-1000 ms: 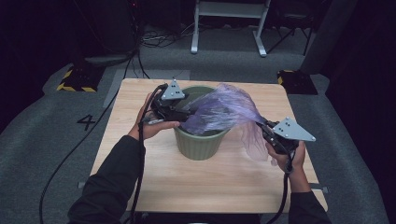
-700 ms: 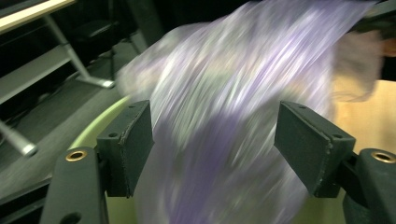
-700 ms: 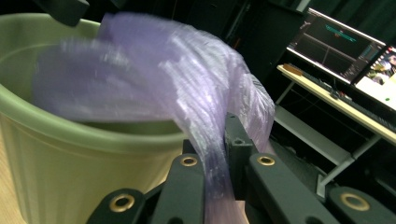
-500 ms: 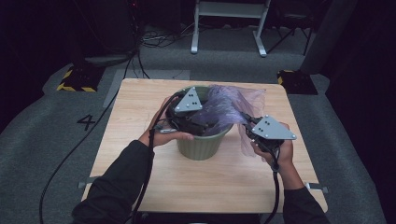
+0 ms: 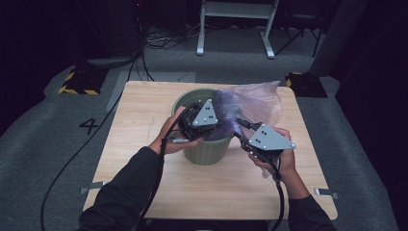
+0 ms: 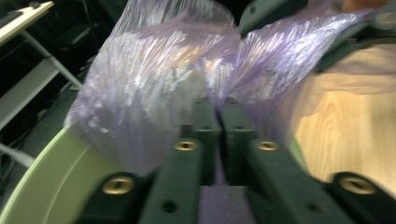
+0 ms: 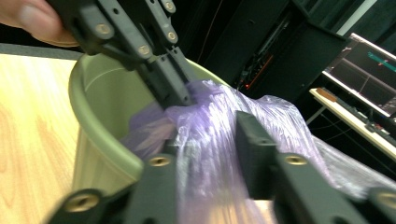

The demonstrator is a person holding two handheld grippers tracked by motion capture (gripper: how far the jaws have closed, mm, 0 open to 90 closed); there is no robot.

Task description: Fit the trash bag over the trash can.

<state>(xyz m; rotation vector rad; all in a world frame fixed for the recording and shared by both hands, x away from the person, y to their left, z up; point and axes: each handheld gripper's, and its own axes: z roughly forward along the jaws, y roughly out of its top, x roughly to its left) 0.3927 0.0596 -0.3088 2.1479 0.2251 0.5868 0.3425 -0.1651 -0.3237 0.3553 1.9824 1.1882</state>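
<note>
Since a second ago the left hand-held gripper (image 6: 215, 121) has just clamped shut on the purple bag (image 5: 250, 103) above the green bin (image 5: 204, 149), while the right hand-held gripper (image 7: 205, 140) has just been opening, its jaws loose around the film, a handover toward lining the bin.

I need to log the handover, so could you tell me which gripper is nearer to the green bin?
Left. The left gripper sits over the bin, jaws shut on the purple bag at its rim. The right gripper is beside the bin, off its right side, jaws apart around the bag.

I see bare table (image 5: 144, 115) left and in front of the bin (image 5: 207, 149) — free to pass. The bag (image 5: 250, 103) billows over its right rim, blocking that side.
</note>
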